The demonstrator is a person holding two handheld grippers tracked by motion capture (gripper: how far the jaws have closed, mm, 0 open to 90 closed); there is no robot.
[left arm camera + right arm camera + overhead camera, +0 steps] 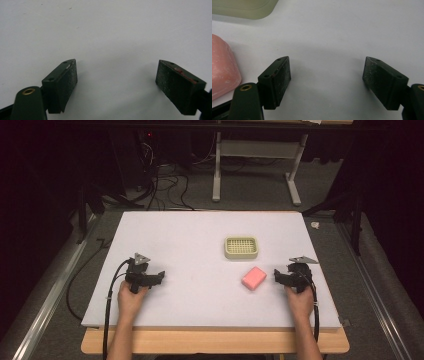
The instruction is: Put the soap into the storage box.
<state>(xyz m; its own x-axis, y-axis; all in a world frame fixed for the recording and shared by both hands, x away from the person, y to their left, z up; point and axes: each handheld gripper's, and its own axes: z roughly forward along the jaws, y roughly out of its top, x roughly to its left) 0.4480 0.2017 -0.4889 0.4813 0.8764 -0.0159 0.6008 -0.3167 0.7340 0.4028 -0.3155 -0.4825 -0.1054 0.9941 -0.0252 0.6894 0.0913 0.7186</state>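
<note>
A pink soap bar (253,278) lies flat on the white board (190,240), right of centre. Just behind it stands a cream soap dish (241,247) with a slotted grid top. My right gripper (277,276) rests on the board a short way to the right of the soap, jaws pointing toward it. In the right gripper view my right gripper (327,72) is open with bare board between the jaws; the soap bar (222,72) sits outside the left jaw and the dish (244,7) at the top left. My left gripper (160,276) lies at the board's left, and my left gripper (116,75) is open on nothing.
The board lies on a wooden table (215,342) whose front edge shows below it. Black cables (107,315) trail from both grippers off the front. Behind the table, a white desk frame (217,170) and floor cables (165,185) stand in the dark.
</note>
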